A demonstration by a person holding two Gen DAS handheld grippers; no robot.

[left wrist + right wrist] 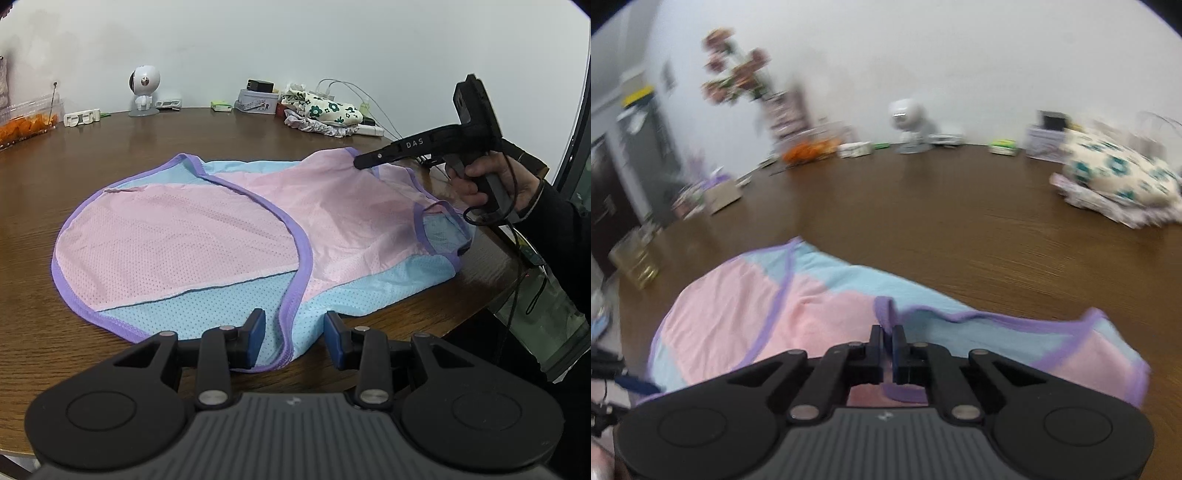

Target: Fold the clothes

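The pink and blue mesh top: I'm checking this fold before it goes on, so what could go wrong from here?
1. The right gripper is shut on only the purple trim of the mesh top; so thin a pinch could slip during the pull.
2. The left gripper is open, with the near hem between its jaws but not clamped, so the whole top may slide across the table.
3. The top's right side lies near the table edge and could slip over it.

black left gripper (294,341) with blue pads; right gripper (356,163) marked "das", black cable, seemingly dark sleeve (565,236).
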